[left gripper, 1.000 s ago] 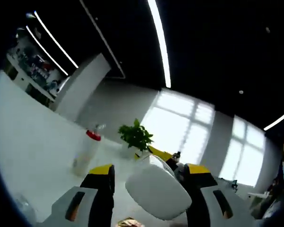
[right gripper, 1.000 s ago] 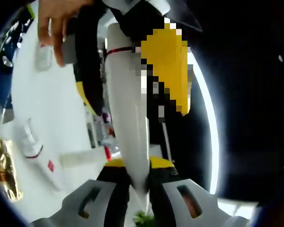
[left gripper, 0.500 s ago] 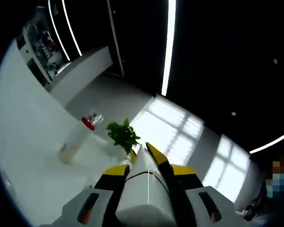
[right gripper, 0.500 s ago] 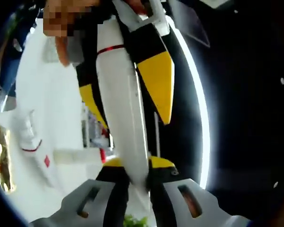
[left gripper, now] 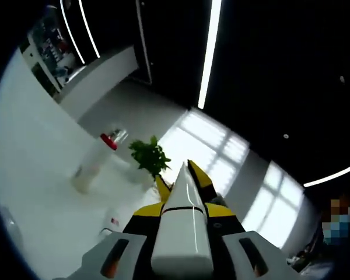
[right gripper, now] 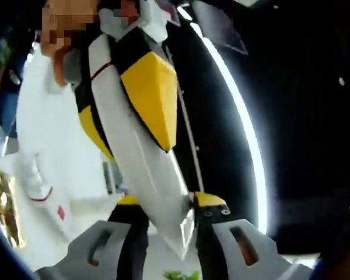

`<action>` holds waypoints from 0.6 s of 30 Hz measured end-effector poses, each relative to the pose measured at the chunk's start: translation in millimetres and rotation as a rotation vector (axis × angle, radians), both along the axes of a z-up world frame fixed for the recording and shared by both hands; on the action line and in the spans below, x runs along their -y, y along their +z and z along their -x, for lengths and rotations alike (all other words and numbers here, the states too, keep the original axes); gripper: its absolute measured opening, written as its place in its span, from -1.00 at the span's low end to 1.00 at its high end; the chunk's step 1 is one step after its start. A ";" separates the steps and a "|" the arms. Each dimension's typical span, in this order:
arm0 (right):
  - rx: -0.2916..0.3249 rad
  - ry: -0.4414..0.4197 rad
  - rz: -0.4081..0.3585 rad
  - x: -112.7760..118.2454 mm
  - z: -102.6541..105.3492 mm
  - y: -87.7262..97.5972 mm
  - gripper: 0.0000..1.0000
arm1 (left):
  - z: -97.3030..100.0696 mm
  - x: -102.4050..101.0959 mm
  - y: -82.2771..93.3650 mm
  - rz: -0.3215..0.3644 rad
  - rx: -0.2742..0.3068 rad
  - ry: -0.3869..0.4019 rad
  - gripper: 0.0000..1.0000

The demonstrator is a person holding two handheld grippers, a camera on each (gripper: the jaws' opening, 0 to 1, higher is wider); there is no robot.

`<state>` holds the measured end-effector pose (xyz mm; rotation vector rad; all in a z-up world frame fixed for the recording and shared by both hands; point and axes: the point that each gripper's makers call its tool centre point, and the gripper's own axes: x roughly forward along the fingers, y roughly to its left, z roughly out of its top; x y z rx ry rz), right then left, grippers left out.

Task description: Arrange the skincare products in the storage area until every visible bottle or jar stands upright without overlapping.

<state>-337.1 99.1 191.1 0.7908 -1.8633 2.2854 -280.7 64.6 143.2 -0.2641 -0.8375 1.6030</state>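
A white squeeze tube [left gripper: 184,233] with a thin dark band runs lengthwise between the jaws of my left gripper [left gripper: 184,213], which is shut on its wide end. The tube's far end meets the yellow tips of my right gripper [left gripper: 185,178]. In the right gripper view the same tube [right gripper: 143,169] slants up from my right gripper [right gripper: 166,205], shut on its flat crimped end, to the yellow-and-black left gripper [right gripper: 125,87] at the top, where a hand holds the handle. The tube is held in the air between both grippers.
A pale bottle with a red cap [left gripper: 94,163] stands on the white table [left gripper: 35,175] beside a green plant [left gripper: 149,157]. In the right gripper view, white tubes [right gripper: 38,186] lie flat on the table and a gold foil pack [right gripper: 3,216] sits at the left edge.
In the left gripper view the tube has turned from broad side to lengthwise between the jaws. In the right gripper view the tube and left gripper have tilted toward the left.
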 end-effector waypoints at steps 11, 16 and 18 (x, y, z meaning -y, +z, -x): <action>0.109 0.035 0.148 -16.0 13.1 -7.5 -0.08 | 5.4 13.3 -0.3 -0.076 0.084 0.030 -0.54; 0.200 0.049 0.223 -21.3 23.6 -18.8 0.02 | 8.6 21.8 3.3 -0.122 0.101 0.060 -0.54; 0.236 0.054 0.237 -21.2 27.0 -24.7 0.04 | 8.8 24.5 4.5 -0.136 0.105 0.071 -0.54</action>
